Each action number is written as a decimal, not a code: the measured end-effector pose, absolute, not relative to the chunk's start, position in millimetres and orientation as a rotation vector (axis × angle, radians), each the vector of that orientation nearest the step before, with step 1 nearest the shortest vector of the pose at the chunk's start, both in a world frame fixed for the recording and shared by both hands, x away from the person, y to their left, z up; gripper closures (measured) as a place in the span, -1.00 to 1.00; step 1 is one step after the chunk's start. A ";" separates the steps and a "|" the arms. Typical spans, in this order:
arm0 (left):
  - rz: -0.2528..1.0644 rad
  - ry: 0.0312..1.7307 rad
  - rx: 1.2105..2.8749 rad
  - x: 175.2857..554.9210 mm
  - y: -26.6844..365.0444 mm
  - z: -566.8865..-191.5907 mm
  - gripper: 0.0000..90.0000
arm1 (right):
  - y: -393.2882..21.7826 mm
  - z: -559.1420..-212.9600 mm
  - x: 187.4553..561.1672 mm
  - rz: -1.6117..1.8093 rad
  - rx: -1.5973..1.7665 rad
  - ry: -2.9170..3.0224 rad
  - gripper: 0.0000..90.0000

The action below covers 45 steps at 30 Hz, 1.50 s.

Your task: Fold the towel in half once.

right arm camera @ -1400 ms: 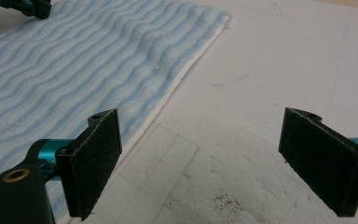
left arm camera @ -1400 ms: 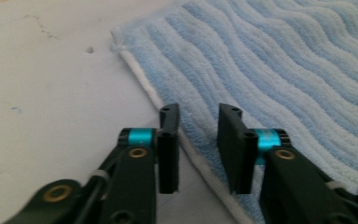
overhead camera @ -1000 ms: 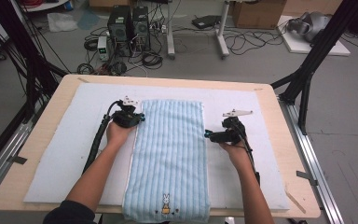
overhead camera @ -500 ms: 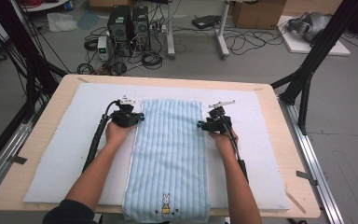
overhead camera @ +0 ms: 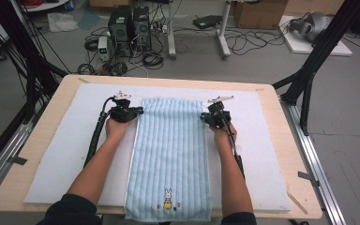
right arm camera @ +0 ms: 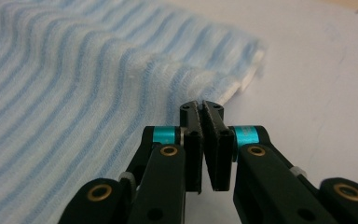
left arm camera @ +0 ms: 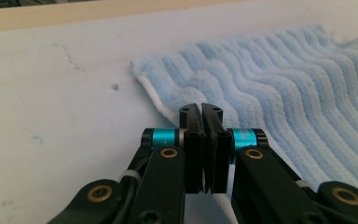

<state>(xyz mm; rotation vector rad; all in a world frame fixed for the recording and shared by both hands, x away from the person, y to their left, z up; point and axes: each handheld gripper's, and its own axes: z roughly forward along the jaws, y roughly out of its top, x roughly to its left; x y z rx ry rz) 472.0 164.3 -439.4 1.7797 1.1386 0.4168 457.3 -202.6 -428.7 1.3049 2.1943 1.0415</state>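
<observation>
- A white mat (overhead camera: 65, 154) covered the table (overhead camera: 37, 140).
- A pale-blue ribbed towel (overhead camera: 171, 150) lay flat lengthwise on it, a rabbit motif (overhead camera: 168, 198) near the person's end.
- The left gripper (overhead camera: 138, 111) pinched the towel's left edge.
- The right gripper (overhead camera: 202, 117) had just closed, pinching its right edge.

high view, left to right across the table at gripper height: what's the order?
white mat → left gripper → blue striped towel → right gripper → bare wooden table edge
</observation>
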 end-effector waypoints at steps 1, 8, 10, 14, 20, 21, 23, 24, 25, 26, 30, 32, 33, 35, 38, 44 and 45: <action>0.412 1.138 1.744 473.4 164.9 -435.7 0.94 | -202.7 -427.0 458.1 1.056 1.307 2.170 0.93; 0.369 1.070 1.744 465.8 172.4 -425.1 0.94 | -211.4 -420.5 451.8 1.176 1.339 2.157 0.92; 0.348 1.054 1.758 461.2 173.1 -422.1 0.93 | -213.7 -417.4 447.0 1.202 1.329 2.161 0.92; 0.369 1.007 1.775 443.7 171.2 -423.3 0.93 | -216.4 -412.6 433.9 1.247 1.294 2.185 0.92; 0.366 0.948 1.782 421.3 173.0 -420.2 0.93 | -220.6 -414.5 409.2 1.263 1.251 2.219 0.92; 0.351 0.934 1.781 416.7 173.2 -420.6 0.93 | -221.5 -415.6 404.6 1.273 1.242 2.228 0.92; 0.332 0.906 1.799 407.0 173.9 -422.0 0.93 | -221.9 -418.8 394.4 1.264 1.222 2.251 0.92; 0.326 0.896 1.814 402.4 174.6 -422.2 0.93 | -221.7 -421.1 389.3 1.260 1.211 2.275 0.92; 0.322 0.885 1.806 396.9 175.8 -423.1 0.93 | -220.9 -422.9 384.9 1.234 1.202 2.302 0.92; 0.323 0.875 1.807 391.5 177.0 -423.7 0.93 | -221.1 -424.4 379.0 1.237 1.177 2.305 0.92; 0.282 0.839 1.814 373.6 180.6 -426.3 0.93 | -222.7 -427.1 362.1 1.263 1.155 2.317 0.92; 0.273 0.818 1.830 366.3 181.4 -427.3 0.93 | -223.7 -427.0 355.2 1.274 1.140 2.314 0.92; 0.269 0.812 1.828 362.9 182.1 -427.9 0.93 | -223.9 -426.6 351.9 1.281 1.138 2.323 0.92; 0.263 0.807 1.831 358.1 182.8 -429.4 0.93 | -223.5 -425.4 346.7 1.266 1.109 2.333 0.92; 0.238 0.803 1.843 352.4 184.4 -430.7 0.92 | -224.2 -424.9 340.8 1.264 1.094 2.343 0.92; 0.216 0.788 1.865 342.2 189.2 -434.4 0.91 | -227.0 -429.8 331.3 1.266 1.096 2.360 0.90; 0.215 0.793 1.865 342.8 189.8 -436.2 0.89 | -226.7 -429.9 330.3 1.255 1.096 2.364 0.85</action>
